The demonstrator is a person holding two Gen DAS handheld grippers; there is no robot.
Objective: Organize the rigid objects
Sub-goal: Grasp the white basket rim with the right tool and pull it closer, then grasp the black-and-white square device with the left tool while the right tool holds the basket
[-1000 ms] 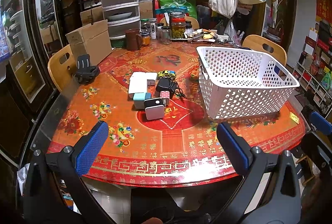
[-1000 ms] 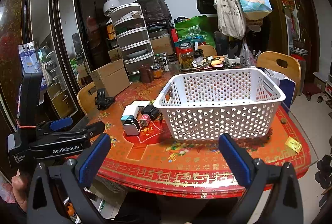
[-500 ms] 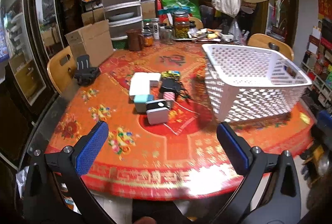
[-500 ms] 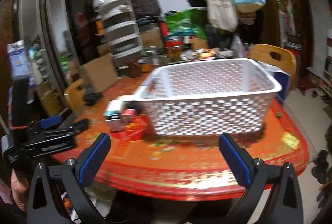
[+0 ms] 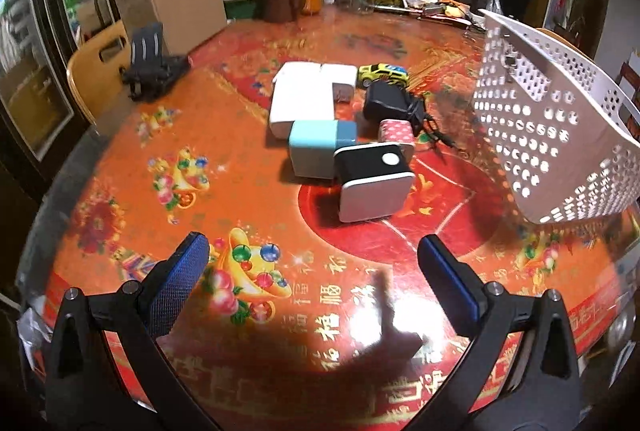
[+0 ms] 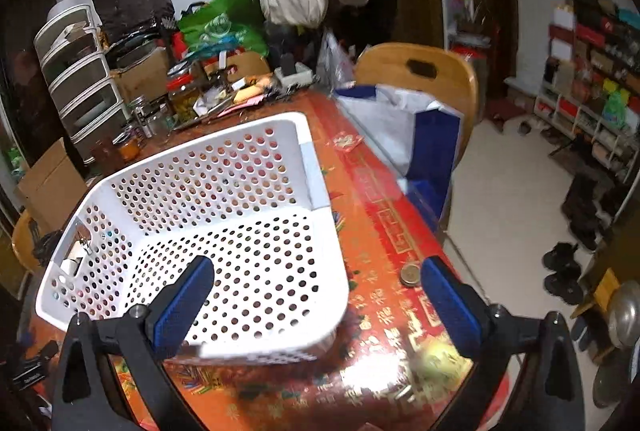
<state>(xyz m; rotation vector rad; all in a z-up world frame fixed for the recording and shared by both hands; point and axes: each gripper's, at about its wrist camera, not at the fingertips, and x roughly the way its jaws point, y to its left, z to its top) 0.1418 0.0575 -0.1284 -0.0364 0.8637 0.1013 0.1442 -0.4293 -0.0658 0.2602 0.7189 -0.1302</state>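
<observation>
On the left side of the left wrist view a black phone stand (image 5: 150,69) sits near the edge of the red patterned surface (image 5: 168,167), well apart from the cluster of small things. The left claw (image 5: 312,271) hangs above bare cloth with its jaws wide apart and nothing between them. Beyond it lies the cluster — a large white box (image 5: 298,97) at the back, a teal-topped box (image 5: 320,147) touching its near end, and a black-and-white box (image 5: 372,185) nearest the claw, just beside the teal one. Behind these sit a red dotted cube (image 5: 396,133), a black charger (image 5: 390,101) with its cable trailing to the right, and a yellow toy car (image 5: 382,73) furthest back. To the right of them all stands the white perforated basket (image 5: 552,135), apart from the cluster.

In the right wrist view the same basket (image 6: 208,215) fills the left and middle, with nothing clearly visible inside. The right claw (image 6: 316,283) is spread wide — its jaws have just been closing a little — with its left finger in front of the basket's near wall, its right finger out over the cloth, and the basket's corner between them, ungripped. A coin (image 6: 410,275) lies just beside the right finger.
</observation>
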